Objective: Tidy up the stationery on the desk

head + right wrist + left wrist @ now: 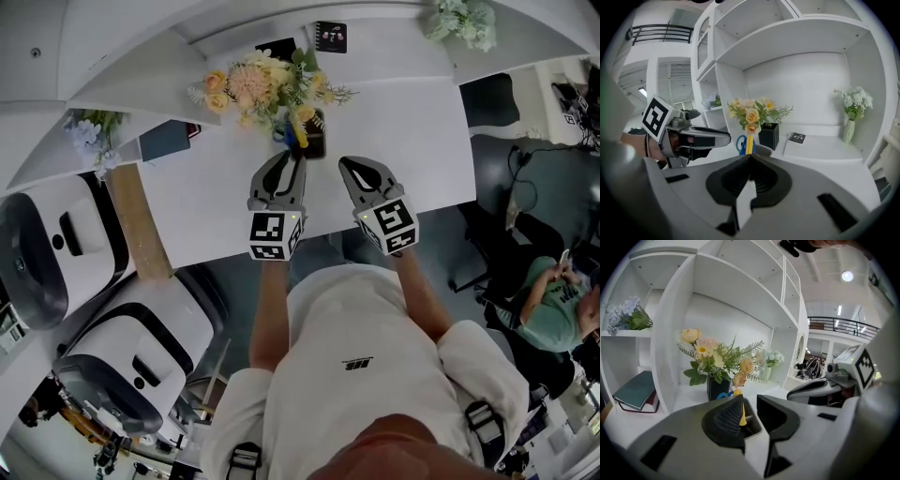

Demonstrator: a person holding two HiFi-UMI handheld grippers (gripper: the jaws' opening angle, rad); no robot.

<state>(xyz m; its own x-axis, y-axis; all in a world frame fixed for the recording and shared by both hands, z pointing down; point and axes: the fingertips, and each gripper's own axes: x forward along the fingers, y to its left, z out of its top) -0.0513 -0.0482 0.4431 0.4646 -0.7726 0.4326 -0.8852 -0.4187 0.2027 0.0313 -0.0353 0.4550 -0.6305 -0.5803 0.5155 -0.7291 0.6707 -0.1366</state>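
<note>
Stationery first: blue-handled scissors (738,142) and yellow pen (750,144), both upright in a grey cup (763,149), long axes vertical, handle loops at the top. Sits on the white desk (412,122) just in front of a black vase of flowers (768,136), ahead of both tools. Left gripper (750,401) spread, with a clear gap and nothing in it, close to the cup. Right gripper (749,158) pressed together at the tips, pinching nothing, just beside the left.

scissors (739,143) in cup (764,150) | cup on desk (825,154) | vase (768,135) behind | notebook (797,138) rt of vase
</note>
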